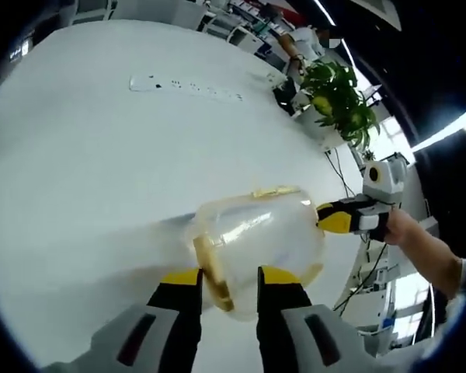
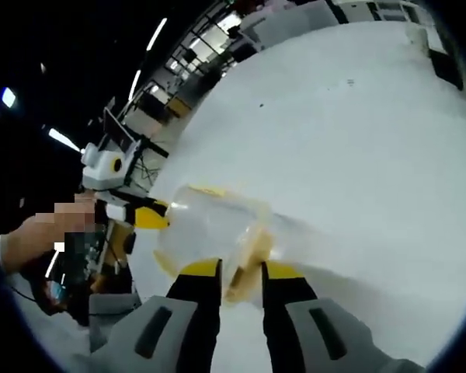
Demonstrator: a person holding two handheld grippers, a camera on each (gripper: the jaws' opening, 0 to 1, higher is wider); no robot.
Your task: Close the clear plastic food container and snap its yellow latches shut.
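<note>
While we look along the left gripper, we see a power strip lying far ahead of it and to its left on the white table. Straight ahead, our two yellow-tipped jaws stand a little apart, one on each side of a yellow latch on the near edge of the clear plastic food container, which sits on the table right at the jaw tips. We cannot tell whether the jaws press the latch. Another yellow latch shows on the container's far edge. To the right, the right gripper meets the container's other side, held by a hand. A potted plant stands further off beyond it.

In the right gripper view, the left gripper comes in from the left and touches the container. Our own right gripper has its jaws slightly parted around a yellow latch at the container's near edge; contact is unclear. White table spreads away to the right.
</note>
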